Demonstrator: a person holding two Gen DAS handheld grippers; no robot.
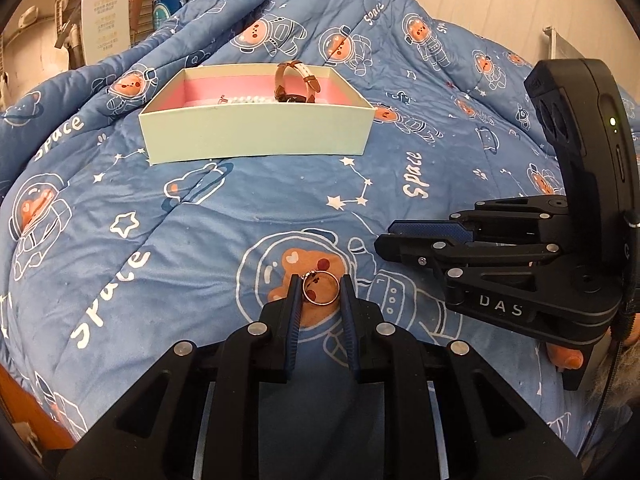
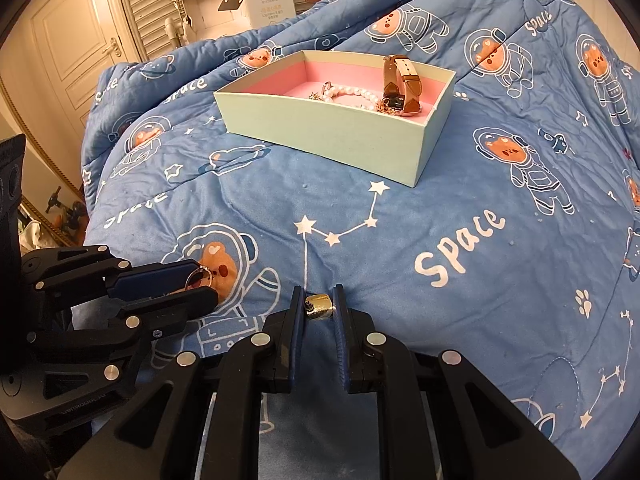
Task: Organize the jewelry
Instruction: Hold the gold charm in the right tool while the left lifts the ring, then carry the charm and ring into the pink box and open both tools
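Holding 2 pieces: left hand-held gripper (image 1: 320, 286) clamped on ring (image 1: 321, 289), right hand-held gripper (image 2: 319, 300) clamped on gold bead (image 2: 319, 306). Next, likely: carry both to far box (image 2: 328, 132), release inside beside pearls (image 2: 356, 94), watch (image 2: 402, 84).

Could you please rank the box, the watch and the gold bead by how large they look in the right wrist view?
1. Box
2. Watch
3. Gold bead, smallest even though nearest the camera.

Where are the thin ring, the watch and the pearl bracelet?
thin ring (image 1: 321, 289), left wrist view, lower band.
watch (image 2: 404, 76), right wrist view, brown strap.
pearl bracelet (image 2: 356, 92), right wrist view, bead strand.
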